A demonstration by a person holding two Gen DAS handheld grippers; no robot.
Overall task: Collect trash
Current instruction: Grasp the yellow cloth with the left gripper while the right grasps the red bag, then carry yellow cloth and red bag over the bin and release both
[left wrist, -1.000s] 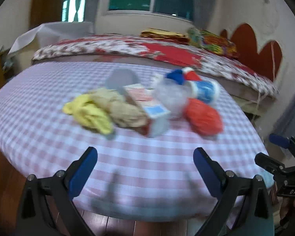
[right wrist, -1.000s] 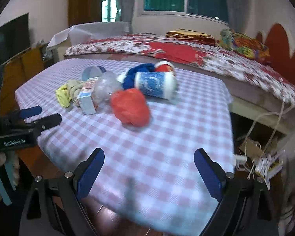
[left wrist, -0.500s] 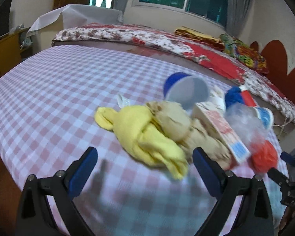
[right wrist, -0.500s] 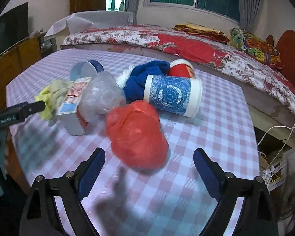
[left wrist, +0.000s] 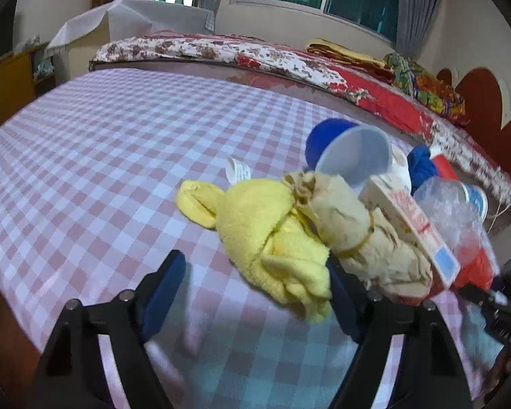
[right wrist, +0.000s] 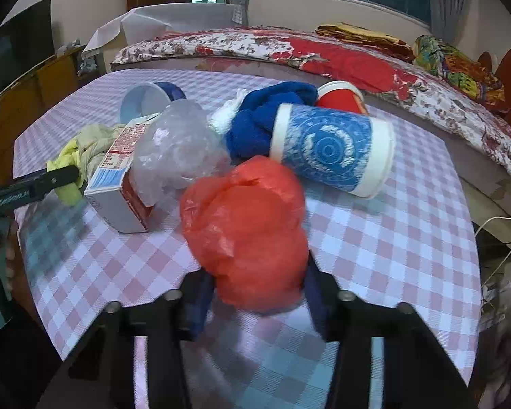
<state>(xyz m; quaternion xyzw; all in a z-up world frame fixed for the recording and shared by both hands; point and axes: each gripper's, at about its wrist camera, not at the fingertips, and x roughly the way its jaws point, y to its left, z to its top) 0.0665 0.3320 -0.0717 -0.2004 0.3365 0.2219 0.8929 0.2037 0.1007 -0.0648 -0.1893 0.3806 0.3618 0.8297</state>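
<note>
A heap of trash lies on the checked table (left wrist: 85,156). In the left wrist view my left gripper (left wrist: 255,293) is open around the near end of a yellow cloth (left wrist: 269,235), its right finger beside a beige bundle (left wrist: 357,238). In the right wrist view my right gripper (right wrist: 255,296) has its jaws close on both sides of a red plastic bag (right wrist: 248,228). Behind it lie a blue paper cup (right wrist: 330,150), a blue cloth (right wrist: 265,119), a red cup (right wrist: 340,97), a clear plastic bag (right wrist: 177,150) and a carton (right wrist: 119,173).
A blue and white cup (left wrist: 351,156) lies on its side behind the bundle. A bed with a floral cover (right wrist: 323,54) runs behind the table. Cables (right wrist: 494,238) hang off the table's right edge. A wooden cabinet (left wrist: 3,81) stands at the left.
Both grippers moved forward to the heap. The left came up around the yellow cloth. The right jaws narrowed around the red bag.
</note>
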